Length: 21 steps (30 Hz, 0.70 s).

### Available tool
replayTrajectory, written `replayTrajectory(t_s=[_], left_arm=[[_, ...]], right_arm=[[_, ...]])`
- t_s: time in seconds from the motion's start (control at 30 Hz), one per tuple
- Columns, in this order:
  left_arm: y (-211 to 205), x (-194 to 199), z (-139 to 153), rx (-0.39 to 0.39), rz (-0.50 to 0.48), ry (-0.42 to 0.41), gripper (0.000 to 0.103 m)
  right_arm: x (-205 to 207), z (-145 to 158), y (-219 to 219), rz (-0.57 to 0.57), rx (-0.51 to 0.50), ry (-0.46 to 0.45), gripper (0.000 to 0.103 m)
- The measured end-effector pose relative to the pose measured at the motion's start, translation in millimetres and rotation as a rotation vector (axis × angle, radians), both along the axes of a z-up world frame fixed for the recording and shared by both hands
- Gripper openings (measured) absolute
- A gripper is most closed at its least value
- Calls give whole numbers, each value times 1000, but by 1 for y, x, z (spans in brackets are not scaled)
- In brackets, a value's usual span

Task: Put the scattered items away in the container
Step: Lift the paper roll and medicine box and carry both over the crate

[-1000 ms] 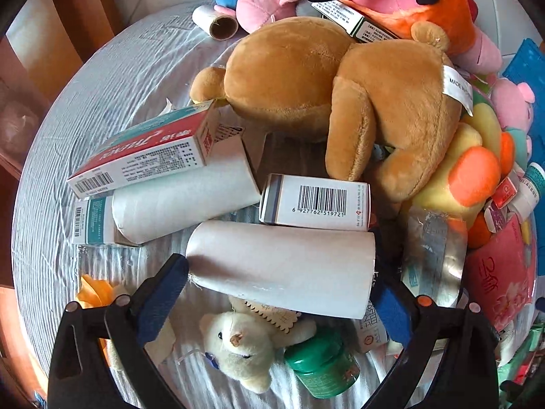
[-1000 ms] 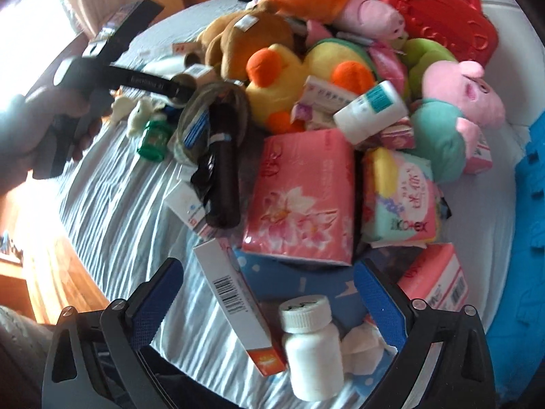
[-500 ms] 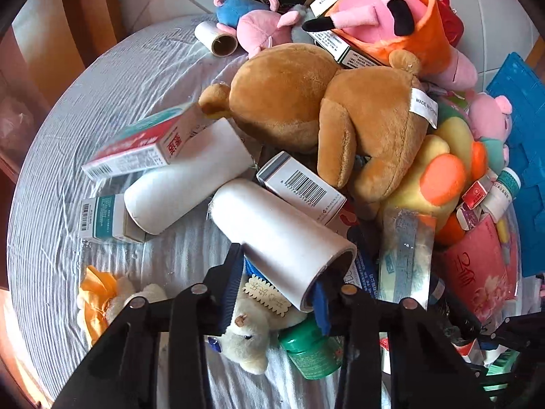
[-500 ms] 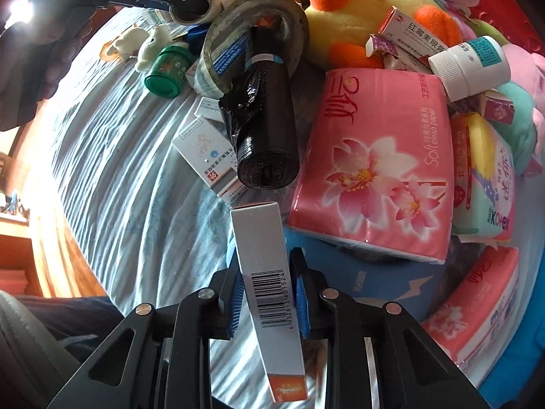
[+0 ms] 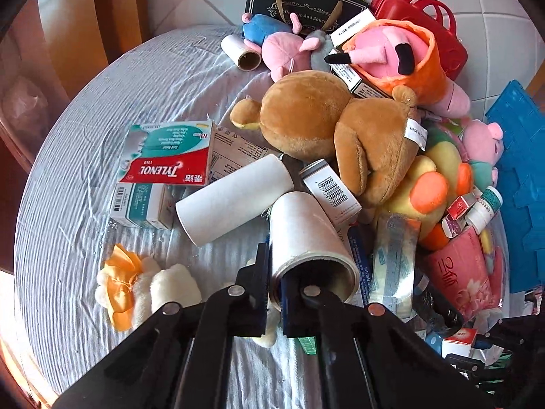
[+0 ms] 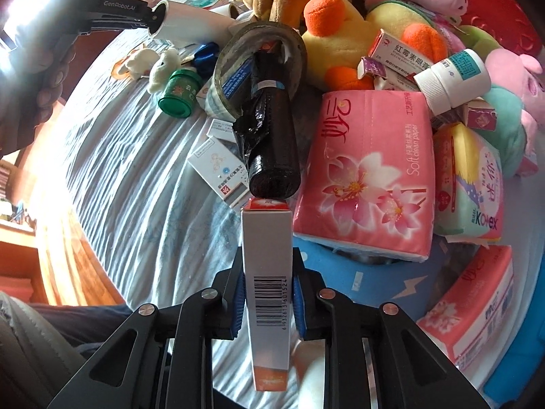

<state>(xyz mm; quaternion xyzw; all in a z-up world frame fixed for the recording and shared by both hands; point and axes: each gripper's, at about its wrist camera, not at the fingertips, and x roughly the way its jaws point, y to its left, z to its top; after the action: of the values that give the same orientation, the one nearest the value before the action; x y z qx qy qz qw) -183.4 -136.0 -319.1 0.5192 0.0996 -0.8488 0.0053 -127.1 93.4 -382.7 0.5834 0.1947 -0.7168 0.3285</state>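
My left gripper (image 5: pixel 274 286) is shut on the rim of a white paper roll (image 5: pixel 306 235), one finger inside the open end, and holds it raised above the bed. The roll also shows in the right wrist view (image 6: pixel 194 25), held out by the left gripper. My right gripper (image 6: pixel 267 294) is shut on a long white box with a barcode and orange end (image 6: pixel 267 272), held upright over the sheet. A blue container (image 5: pixel 517 177) lies at the right edge in the left wrist view.
A second white roll (image 5: pixel 235 197), a Tylenol box (image 5: pixel 168 155), a brown plush bear (image 5: pixel 337 126) and a duck plush (image 5: pixel 425 187) lie on the sheet. A black bottle (image 6: pixel 272 136), tape roll (image 6: pixel 238 54), pink tissue pack (image 6: pixel 368 170) and green jar (image 6: pixel 178 92) lie ahead of my right gripper.
My left gripper closed on the white roll and lifted it, turning it end-on. My right gripper closed on the barcode box and raised it upright off the sheet.
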Motion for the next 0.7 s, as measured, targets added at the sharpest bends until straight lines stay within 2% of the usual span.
replayTrajectory(t_s=[0.4,0.7], left_arm=[[9,9,38,-6,-10,68,5],[20,15,69,-7,-14,122,5]], right_arm=[[-3,34,8,-20,-45,46,22],[-9,68,32,-57,-80,107,22]])
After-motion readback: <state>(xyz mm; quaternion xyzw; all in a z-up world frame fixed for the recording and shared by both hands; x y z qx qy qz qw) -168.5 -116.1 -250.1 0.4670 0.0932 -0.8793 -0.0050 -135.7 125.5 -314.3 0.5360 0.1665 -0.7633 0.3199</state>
